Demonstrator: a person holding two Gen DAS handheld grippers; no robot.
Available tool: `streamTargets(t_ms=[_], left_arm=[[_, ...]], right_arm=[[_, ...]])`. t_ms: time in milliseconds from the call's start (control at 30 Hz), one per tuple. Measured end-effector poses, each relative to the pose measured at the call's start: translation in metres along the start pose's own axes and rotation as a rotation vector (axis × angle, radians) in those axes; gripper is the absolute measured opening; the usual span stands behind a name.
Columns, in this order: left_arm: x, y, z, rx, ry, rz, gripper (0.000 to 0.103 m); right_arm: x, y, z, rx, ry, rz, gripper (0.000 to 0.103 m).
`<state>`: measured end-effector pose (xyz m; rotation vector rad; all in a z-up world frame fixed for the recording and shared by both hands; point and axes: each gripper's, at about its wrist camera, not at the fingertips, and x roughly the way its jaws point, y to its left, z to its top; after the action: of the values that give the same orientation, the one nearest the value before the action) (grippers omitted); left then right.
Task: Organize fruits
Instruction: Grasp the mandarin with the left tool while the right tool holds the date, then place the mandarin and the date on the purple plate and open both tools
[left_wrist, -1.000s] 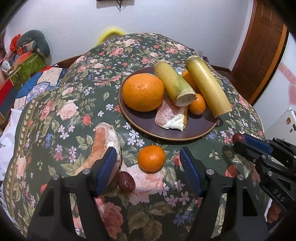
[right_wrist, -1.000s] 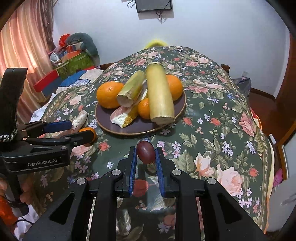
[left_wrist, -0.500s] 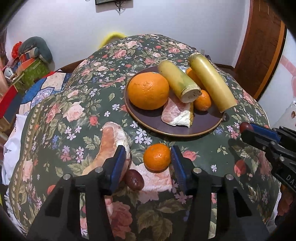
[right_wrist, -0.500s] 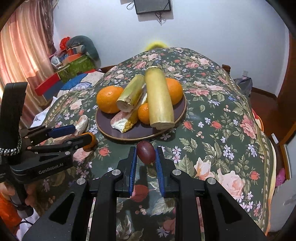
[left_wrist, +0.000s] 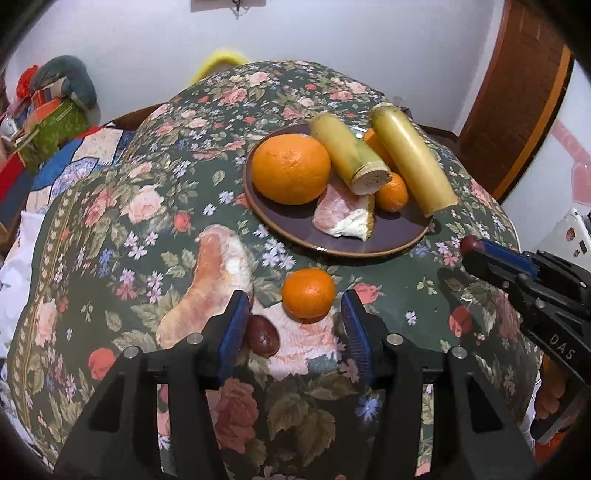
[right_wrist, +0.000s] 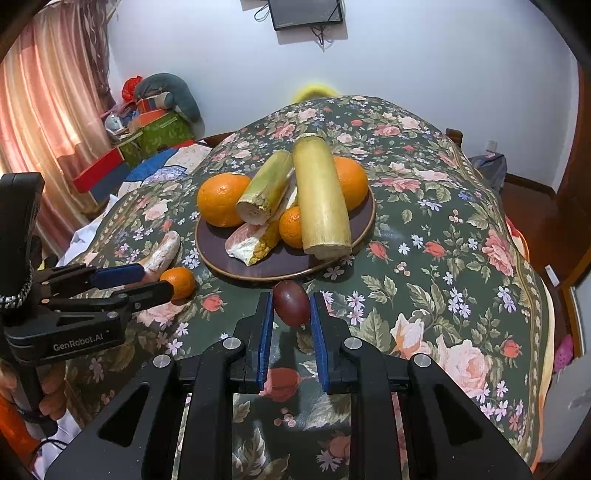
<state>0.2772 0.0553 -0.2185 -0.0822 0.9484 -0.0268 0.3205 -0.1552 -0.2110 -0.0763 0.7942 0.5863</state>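
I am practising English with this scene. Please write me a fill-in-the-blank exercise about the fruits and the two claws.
1. The right claw is shut on a dark red ____.
2. The small orange between the left claw's fingers lies on the ____, not on the plate.
3. The number of sugarcane pieces on the plate is ____.
4. The pomelo piece off the plate lies ____ of the small orange in the left wrist view.

Missing words: date; tablecloth; two; left

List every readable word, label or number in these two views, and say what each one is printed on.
"GenRobot.AI": white lettering on the side of the left claw's body, seen from the right wrist view.
"DAS": white letters on the right claw's body, seen from the left wrist view; the word may run on out of sight.
Nothing else is readable.
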Motion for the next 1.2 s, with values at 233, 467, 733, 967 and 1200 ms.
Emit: streamTargets(t_ms=[233, 467, 733, 967, 1200], left_arm=[[0.011, -0.011, 0.009, 0.04, 0.0, 0.016, 0.052], [0.029, -0.008, 0.003, 0.049, 0.029, 0.037, 0.034], [0.013, -0.003, 0.005, 0.028, -0.005, 0.007, 0.033], [-0.008, -0.001, 0.026, 0.027, -0.076, -0.013, 0.033], [0.005, 0.0, 0.046, 0.016, -0.074, -0.033, 0.033]], right_arm=[[0.004, -0.004, -0.001, 0.013, 0.009, 0.011, 0.018], [0.005, -0.006, -0.001, 0.018, 0.009, 0.018, 0.018], [0.005, -0.005, 0.002, 0.014, 0.002, 0.012, 0.018], [0.009, -0.001, 0.014, -0.007, -0.014, 0.009, 0.018], [0.019, 0.003, 0.027, -0.026, -0.025, 0.016, 0.018]])
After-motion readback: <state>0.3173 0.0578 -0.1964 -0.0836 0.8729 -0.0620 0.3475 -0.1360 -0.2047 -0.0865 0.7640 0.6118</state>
